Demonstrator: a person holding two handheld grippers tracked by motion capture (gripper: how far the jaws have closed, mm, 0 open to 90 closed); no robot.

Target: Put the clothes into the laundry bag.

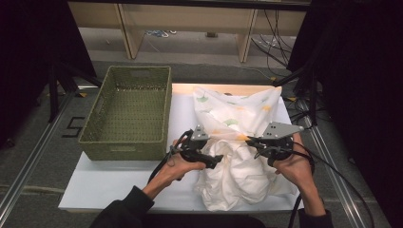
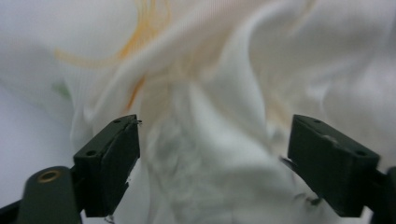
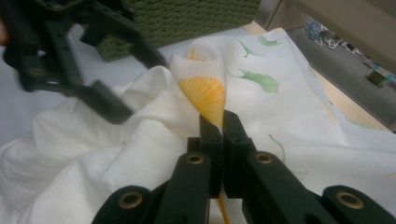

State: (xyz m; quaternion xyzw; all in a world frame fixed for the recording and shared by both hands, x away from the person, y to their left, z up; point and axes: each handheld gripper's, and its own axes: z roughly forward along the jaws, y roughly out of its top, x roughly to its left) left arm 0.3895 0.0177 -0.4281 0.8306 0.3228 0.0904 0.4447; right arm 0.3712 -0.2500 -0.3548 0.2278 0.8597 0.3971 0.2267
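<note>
A white cloth [image 1: 233, 118] printed with green and orange leaves lies crumpled on the right half of the white board [image 1: 109, 185]. My left gripper [image 1: 216, 160] hovers at the cloth's left side, its jaws wide open and apart from the folds [image 2: 210, 93] just ahead of them. My right gripper [image 1: 249, 140] is shut on a fold of the cloth; in the right gripper view the jaws [image 3: 222, 123] pinch a raised peak with an orange leaf [image 3: 205, 93]. The left gripper [image 3: 135, 81] stands open at the upper left of that view.
A green woven basket [image 1: 121, 142] stands on the left of the board, its wall also in the right gripper view [image 3: 187, 18]. Black stands and cables flank the table. Bare board lies in front of the basket.
</note>
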